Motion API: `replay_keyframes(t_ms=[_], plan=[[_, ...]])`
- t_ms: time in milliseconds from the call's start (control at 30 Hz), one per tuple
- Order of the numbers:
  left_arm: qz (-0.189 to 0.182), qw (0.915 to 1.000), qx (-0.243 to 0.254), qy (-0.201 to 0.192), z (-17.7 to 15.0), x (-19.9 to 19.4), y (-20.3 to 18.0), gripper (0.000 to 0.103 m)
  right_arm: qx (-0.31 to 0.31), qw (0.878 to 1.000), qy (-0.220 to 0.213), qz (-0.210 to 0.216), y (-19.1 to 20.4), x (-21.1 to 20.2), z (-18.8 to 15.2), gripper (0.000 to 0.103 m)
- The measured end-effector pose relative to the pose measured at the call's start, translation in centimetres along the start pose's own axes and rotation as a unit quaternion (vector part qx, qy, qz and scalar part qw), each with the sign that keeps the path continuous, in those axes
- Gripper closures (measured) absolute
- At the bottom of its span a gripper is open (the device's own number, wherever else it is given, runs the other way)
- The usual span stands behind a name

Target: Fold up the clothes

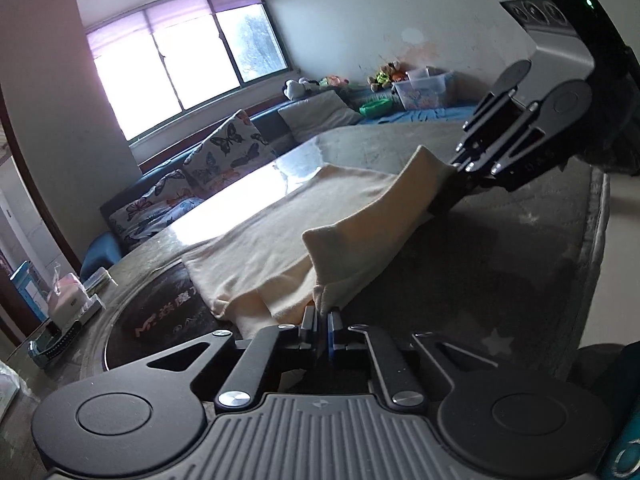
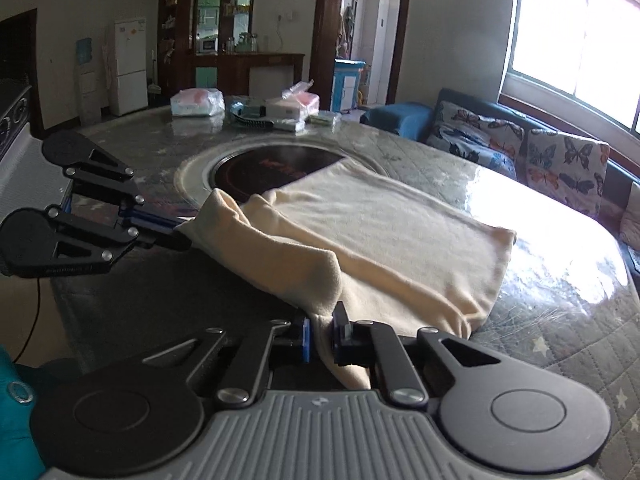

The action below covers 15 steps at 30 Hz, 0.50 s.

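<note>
Nearest to me, the left gripper [image 1: 322, 322] has its fingers closed tight on one near corner of the cream cloth [image 1: 280, 232]. The right gripper [image 2: 322, 334] does the same at the other near corner, its fingers pinched on a bunch of fabric. Between them the near edge hangs lifted, a little slack, while the rest of the cloth lies flat on the table [image 2: 560, 300] (it has a grey quilted cover under clear plastic). The far part reaches over the rim of the round hotplate [image 2: 276, 164] in the middle.

I judge the fold is only beginning. To do it well, both hands should rise together, keep the edge stretched and level, and carry it straight over to meet the far edge, so no wrinkle is trapped. Beyond the hotplate, some packets [image 2: 198, 102] wait untouched.
</note>
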<state>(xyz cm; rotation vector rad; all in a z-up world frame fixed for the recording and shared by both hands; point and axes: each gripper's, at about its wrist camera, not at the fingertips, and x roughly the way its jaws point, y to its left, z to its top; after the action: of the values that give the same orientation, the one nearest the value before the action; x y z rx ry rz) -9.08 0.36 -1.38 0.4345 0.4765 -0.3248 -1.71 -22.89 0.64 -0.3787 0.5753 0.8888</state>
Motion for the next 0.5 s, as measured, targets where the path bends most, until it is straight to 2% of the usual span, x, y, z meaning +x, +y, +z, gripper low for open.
replay_keyframes(t_ms=[300,500], plan=[[-0.028,0.9993,-0.022,-0.009,0.1,-4.8,-0.7,0.098,-0.013,0.999,0.000,0.039,3.0,-5.5,-0.5,0.094],[-0.004,0.9989,-0.040,-0.024,2.1,-2.7,1.2,0.098,-0.004,1.000,-0.009,0.028,1.9,-5.4,1.0,0.095]])
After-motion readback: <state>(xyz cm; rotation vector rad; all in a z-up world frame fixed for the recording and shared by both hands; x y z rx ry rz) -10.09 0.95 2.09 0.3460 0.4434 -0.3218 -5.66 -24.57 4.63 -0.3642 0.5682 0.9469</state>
